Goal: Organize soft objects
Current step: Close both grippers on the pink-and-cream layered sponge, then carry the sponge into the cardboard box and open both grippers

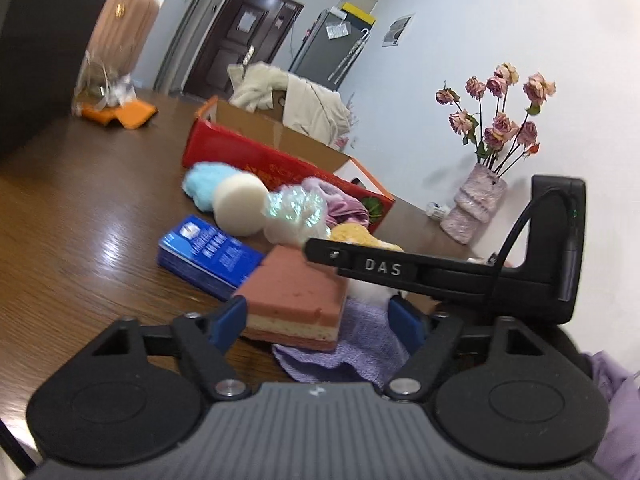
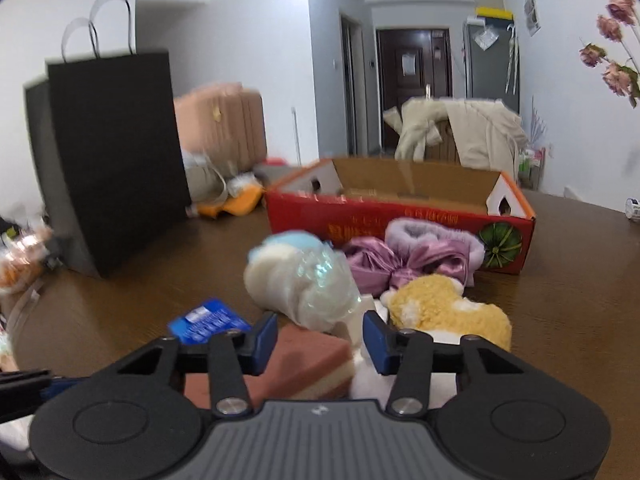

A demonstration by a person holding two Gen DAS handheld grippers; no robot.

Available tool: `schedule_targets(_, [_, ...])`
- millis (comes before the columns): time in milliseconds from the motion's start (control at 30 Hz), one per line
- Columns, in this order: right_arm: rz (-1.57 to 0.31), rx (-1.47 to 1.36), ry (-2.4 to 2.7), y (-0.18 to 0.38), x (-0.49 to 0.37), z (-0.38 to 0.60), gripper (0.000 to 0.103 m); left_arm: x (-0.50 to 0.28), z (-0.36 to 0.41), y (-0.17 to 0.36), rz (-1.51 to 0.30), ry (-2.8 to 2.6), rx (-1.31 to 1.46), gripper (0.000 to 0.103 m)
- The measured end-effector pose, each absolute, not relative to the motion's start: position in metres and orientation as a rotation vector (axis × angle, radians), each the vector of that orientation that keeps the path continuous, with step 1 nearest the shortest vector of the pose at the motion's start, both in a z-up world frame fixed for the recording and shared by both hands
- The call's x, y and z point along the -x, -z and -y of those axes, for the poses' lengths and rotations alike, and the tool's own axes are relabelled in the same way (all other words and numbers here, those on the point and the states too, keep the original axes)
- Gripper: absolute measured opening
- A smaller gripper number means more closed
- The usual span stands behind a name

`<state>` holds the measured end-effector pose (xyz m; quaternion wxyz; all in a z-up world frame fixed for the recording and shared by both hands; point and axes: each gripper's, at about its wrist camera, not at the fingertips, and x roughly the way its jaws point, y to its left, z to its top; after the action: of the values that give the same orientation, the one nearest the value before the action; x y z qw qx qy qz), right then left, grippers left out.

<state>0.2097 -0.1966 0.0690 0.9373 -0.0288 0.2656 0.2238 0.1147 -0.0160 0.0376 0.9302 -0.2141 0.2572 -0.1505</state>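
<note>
Left wrist view: the left gripper (image 1: 318, 318) has its blue pads apart, nothing pinched. A pink layered sponge block (image 1: 294, 300) and a lilac knitted cloth (image 1: 352, 354) lie between and just past the fingers. Further ahead sit a cream foam disc (image 1: 239, 208) and an open red cardboard box (image 1: 280, 156).

Right wrist view: the right gripper (image 2: 320, 338) is also parted, clamping nothing. The same sponge block sits right below its left pad, and a yellow fuzzy plush (image 2: 448, 308) lies just ahead to the right.
</note>
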Motion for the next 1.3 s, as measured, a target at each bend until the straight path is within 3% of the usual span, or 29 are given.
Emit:
schedule_targets(67, [-0.6, 0.031, -0.486, -0.063, -0.222, 0.197, 0.041, -0.129, 0.013, -0.03, -0.597, 0.328, 0.504, 0.05])
schedule_targets(167, [-0.652, -0.032, -0.51, -0.058, -0.229, 0.203, 0.037, -0.135, -0.003, -0.026, -0.604, 0.333, 0.596, 0.045])
schedule_targets(233, [-0.648, -0.083, -0.504, -0.061, -0.229, 0.213, 0.023, -0.129, -0.013, -0.032, -0.568, 0.337, 0.596, 0.045])
schedule_targets(267, [-0.642, -0.127, -0.515, -0.066, -0.224, 0.219, 0.022, -0.125, -0.019, -0.037, -0.537, 0.344, 0.597, 0.045])
schedule_targets(433, [-0.592, -0.191, -0.563, -0.082, -0.183, 0.22, 0.022, -0.111, -0.049, -0.048, -0.491, 0.315, 0.605, 0.046])
schedule_targets(600, [-0.594, -0.207, -0.611, -0.068, -0.14, 0.199, 0.022, -0.11, -0.072, -0.029, -0.586, 0.272, 0.629, 0.046])
schedule_targets(900, [-0.645, -0.241, -0.582, -0.046, -0.143, 0.191, 0.027, -0.104, -0.067, -0.02, -0.602, 0.245, 0.575, 0.049])
schedule_targets(1033, [-0.665, -0.279, -0.579, -0.035, -0.152, 0.192, 0.03, -0.103, -0.064, -0.017, -0.61, 0.23, 0.548, 0.04])
schedule_targets(1300, [-0.587, -0.296, -0.622, -0.069, -0.169, 0.188, 0.029, -0.145, -0.062, -0.082, -0.482, 0.236, 0.488, 0.039])
